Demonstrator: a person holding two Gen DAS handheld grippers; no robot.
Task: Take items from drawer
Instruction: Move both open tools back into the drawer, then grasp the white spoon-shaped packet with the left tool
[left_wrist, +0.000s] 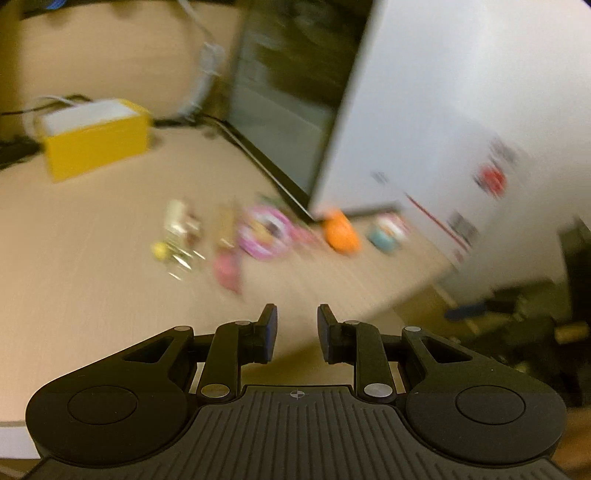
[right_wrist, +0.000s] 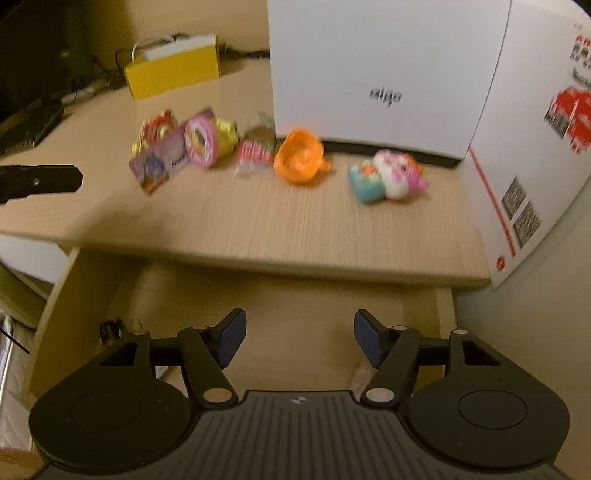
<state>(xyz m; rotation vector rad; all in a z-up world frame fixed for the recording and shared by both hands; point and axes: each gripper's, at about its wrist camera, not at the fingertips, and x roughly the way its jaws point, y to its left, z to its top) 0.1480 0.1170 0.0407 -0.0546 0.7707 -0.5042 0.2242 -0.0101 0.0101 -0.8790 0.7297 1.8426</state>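
The drawer stands pulled out under the desk top. My right gripper hovers over it, open wide, with nothing between its fingers. A small dark item lies at the drawer's left side. On the desk top sits a row of small items: a card, a pink round toy, a red-white packet, an orange toy and a white-pink plush. My left gripper hangs above the desk's near edge, open narrowly and empty, short of the blurred pink toy and orange toy.
A large white box stands behind the items and runs along the right. At the back left is a yellow box. A dark screen leans beside the white box. A black bar juts in from the left edge.
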